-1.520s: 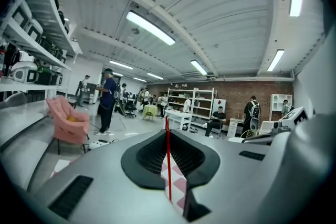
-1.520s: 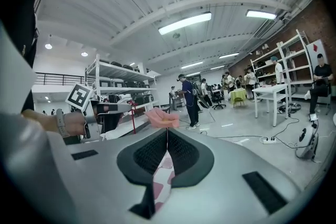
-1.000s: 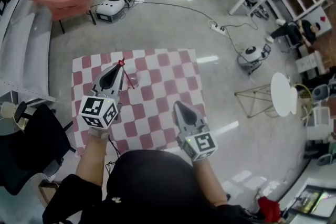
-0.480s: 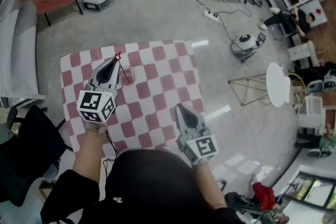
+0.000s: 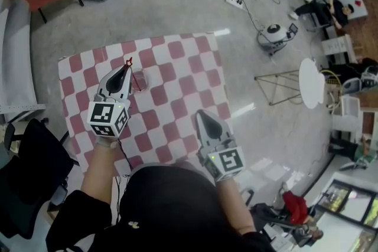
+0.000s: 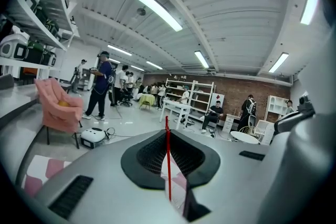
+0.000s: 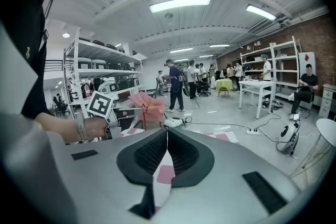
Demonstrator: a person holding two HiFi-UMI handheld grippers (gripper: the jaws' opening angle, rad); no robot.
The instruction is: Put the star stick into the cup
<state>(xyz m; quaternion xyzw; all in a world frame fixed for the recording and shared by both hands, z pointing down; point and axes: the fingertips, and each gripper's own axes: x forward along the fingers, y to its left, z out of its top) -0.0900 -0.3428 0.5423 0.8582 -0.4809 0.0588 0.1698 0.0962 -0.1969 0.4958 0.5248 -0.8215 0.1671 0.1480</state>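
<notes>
Red star stick slanted by cup

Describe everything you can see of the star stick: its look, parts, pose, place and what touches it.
The star stick is a thin, straight red rod tipped with a small red star. It stands roughly upright, star uppermost, clamped between the shut jaws of the left gripper above the checked cloth. Its lower end points towards the clear cup; whether it is inside cannot be told.

On the table, the cup stood just right of the left hand-held gripper, the star stick between its jaws.
</notes>
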